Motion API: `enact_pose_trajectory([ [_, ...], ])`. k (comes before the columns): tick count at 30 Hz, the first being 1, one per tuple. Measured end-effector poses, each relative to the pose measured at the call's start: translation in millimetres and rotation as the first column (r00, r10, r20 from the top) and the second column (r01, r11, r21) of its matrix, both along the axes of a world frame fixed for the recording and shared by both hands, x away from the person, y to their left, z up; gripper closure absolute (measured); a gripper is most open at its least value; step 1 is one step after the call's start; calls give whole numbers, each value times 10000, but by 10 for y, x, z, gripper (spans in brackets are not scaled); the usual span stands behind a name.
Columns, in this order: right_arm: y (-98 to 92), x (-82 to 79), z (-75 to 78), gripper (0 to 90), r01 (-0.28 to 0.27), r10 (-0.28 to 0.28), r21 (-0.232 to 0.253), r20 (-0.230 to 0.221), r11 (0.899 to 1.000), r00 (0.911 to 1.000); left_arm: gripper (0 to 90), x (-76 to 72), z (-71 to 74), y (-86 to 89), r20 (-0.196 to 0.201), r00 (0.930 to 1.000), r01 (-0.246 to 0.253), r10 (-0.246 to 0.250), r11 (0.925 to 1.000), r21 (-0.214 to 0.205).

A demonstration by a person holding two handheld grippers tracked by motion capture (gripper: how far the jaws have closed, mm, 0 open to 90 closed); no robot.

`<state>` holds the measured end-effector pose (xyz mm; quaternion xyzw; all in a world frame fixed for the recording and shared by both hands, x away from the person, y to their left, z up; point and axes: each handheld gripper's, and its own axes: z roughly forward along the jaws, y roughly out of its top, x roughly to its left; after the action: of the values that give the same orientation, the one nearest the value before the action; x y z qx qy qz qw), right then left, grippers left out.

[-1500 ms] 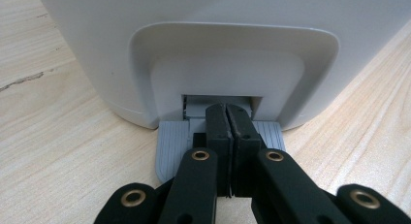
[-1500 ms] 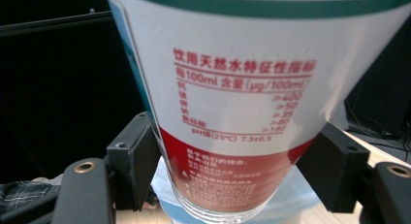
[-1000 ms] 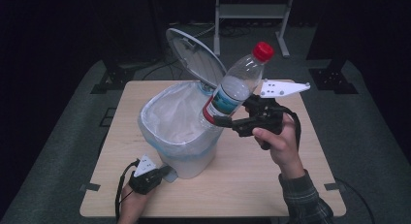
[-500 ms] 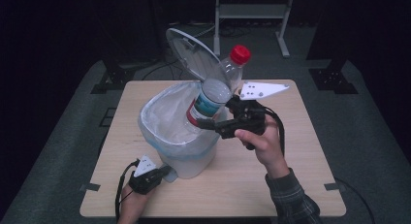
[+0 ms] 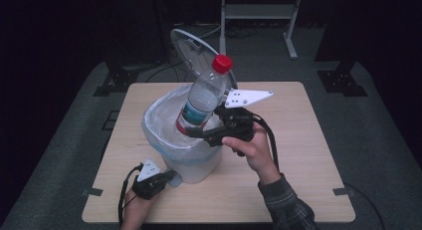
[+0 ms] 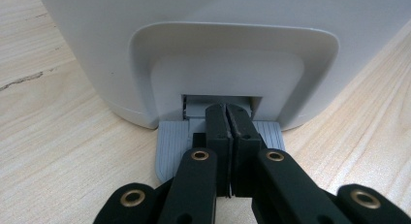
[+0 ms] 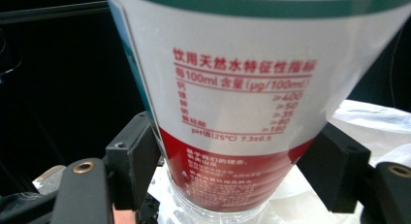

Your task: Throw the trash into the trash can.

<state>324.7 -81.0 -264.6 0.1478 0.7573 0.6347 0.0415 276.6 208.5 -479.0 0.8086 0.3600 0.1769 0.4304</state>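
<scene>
Right claw (image 5: pixel 199 134) clamped on clear plastic bottle with red cap (image 5: pixel 203 101), tipped above white bin (image 5: pixel 186 163). Could slip out, miss, roll off. Left claw (image 6: pixel 226 127) pinched tight, pressing grey pedal (image 6: pixel 170 149); lid could drop.

Wooden table (image 5: pixel 308 155) — white pedal bin (image 5: pixel 191 160) standing on it.

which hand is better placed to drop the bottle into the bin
Right. The right gripper is shut on the bottle, holding it over the open bin. The left gripper is shut, pressing the pedal at the bin's base, with the lid up.
</scene>
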Motion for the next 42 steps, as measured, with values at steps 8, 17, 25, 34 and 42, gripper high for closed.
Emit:
enact_pose_trajectory([
  [8, 108, -15, -80, 263, -27, 32, -460, 107, 9989, 9999, 886, 0, 1, 0, -7, 10000, 5, -5, 10000, -2],
  [17, 122, -13, -114, 257, 12, -4, -625, 120, 9980, 9999, 886, 0, 0, -1, 3, 10000, 1, -1, 10000, -2],
  [25, 136, -9, -135, 253, 6, 2, -668, 121, 9978, 9999, 886, 0, 0, 0, -3, 10000, 0, 0, 10000, -8],
  [34, 80, 2, -130, 189, -58, 60, -531, 50, 9986, 10000, 886, 0, 0, 0, -1, 10000, 1, -1, 10000, -4],
  [42, -3, -29, -116, 189, 21, -15, -430, 146, 9991, 9999, 884, -3, 0, -2, -6, 10000, 3, -3, 10000, -9],
])
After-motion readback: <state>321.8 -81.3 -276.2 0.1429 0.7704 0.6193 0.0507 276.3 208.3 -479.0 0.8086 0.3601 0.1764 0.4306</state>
